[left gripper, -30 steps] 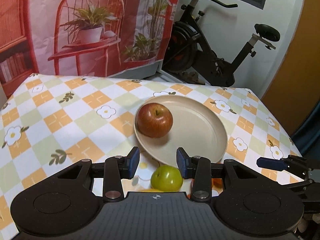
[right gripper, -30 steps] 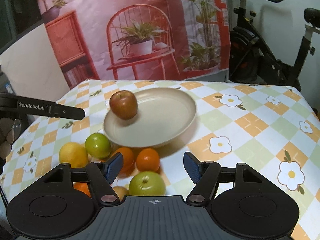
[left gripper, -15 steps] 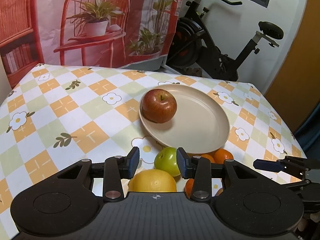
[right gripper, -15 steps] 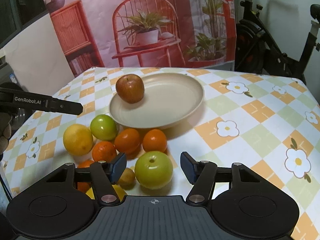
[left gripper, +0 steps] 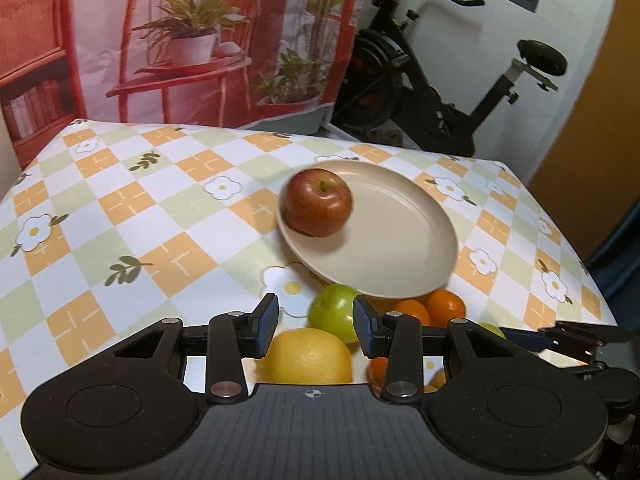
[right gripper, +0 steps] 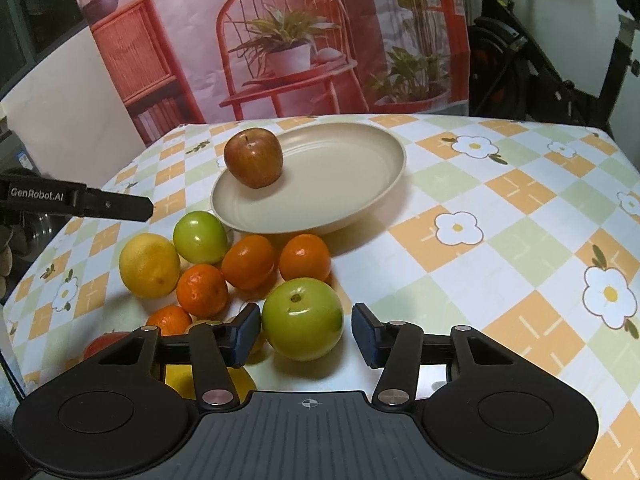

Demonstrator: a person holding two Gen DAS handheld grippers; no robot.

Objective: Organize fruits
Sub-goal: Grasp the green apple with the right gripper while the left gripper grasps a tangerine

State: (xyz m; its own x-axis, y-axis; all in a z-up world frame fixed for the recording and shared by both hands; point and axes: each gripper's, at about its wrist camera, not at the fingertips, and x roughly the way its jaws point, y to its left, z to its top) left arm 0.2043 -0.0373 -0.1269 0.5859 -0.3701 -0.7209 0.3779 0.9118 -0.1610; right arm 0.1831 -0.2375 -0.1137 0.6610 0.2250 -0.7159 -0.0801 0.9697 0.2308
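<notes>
A red apple (left gripper: 318, 202) (right gripper: 253, 157) sits at the left edge of a beige plate (left gripper: 404, 248) (right gripper: 344, 176). In front of the plate lies a pile of fruit: a yellow lemon (right gripper: 149, 265) (left gripper: 306, 356), a green apple (right gripper: 200, 237) (left gripper: 335, 312), several oranges (right gripper: 249, 262) and a larger green apple (right gripper: 303, 318). My left gripper (left gripper: 315, 330) is open and empty, above the lemon and the green apple. My right gripper (right gripper: 306, 334) is open, its jaws on either side of the larger green apple, apart from it.
The table carries a checkered flower cloth (right gripper: 500, 216). An exercise bike (left gripper: 440, 92) stands behind the table's far right edge. A printed backdrop (right gripper: 280, 40) hangs behind. A red fruit (right gripper: 105, 341) shows partly at the pile's near left.
Both grippers have pulled back towards the near side of the table. More of the fruit pile has come into view. The right jaws now frame the larger green apple.
</notes>
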